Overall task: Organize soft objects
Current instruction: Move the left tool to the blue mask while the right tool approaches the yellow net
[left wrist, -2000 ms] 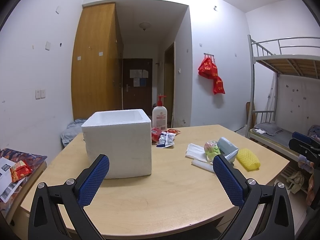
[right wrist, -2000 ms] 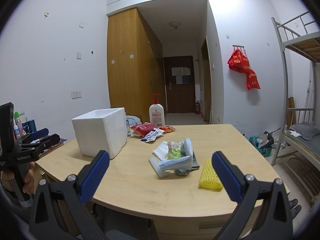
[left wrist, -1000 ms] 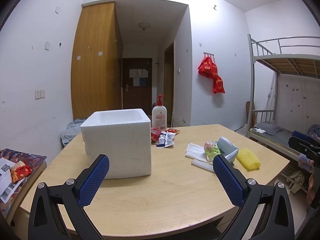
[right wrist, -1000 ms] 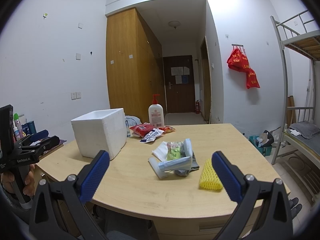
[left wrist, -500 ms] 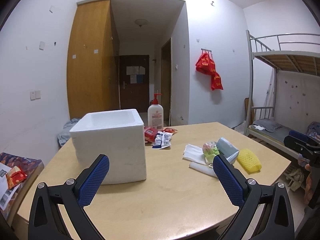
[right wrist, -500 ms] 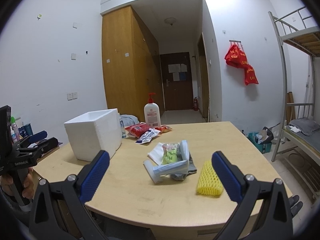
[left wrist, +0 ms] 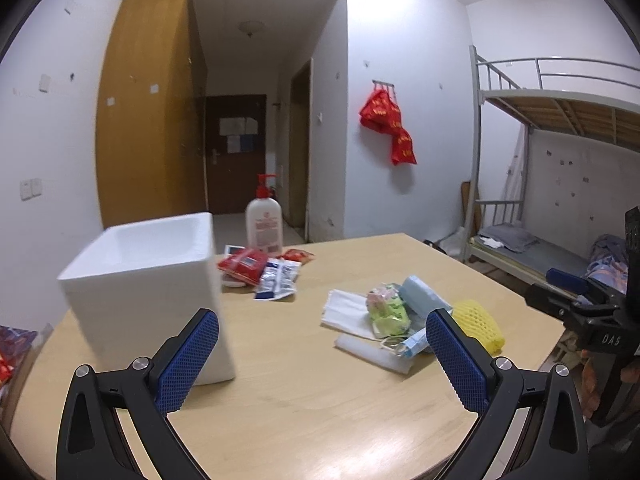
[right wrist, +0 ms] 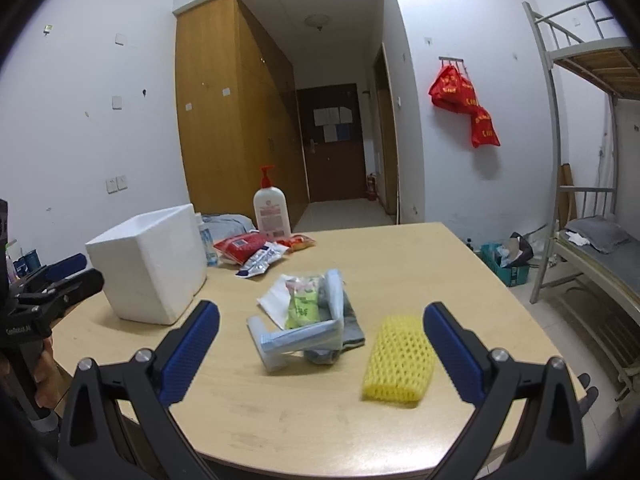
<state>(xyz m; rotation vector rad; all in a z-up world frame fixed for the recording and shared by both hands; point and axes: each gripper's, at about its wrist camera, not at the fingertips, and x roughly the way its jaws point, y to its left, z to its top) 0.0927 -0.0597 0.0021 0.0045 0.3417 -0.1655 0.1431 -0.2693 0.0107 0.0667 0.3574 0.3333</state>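
Reaching with my empty, wide-open right gripper (right wrist: 321, 338), I should straddle the yellow net (right wrist: 400, 363) well right of the white box (right wrist: 150, 262) and squeeze gently.

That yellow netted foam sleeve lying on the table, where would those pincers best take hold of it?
Probably across the middle of the yellow foam sleeve, coming from above with the open right gripper. It lies flat on the table, apart from the pile beside it, with its long axis pointing roughly away from the camera, so fingers either side could squeeze its narrow width. The mesh looks soft, so a light pinch should do.
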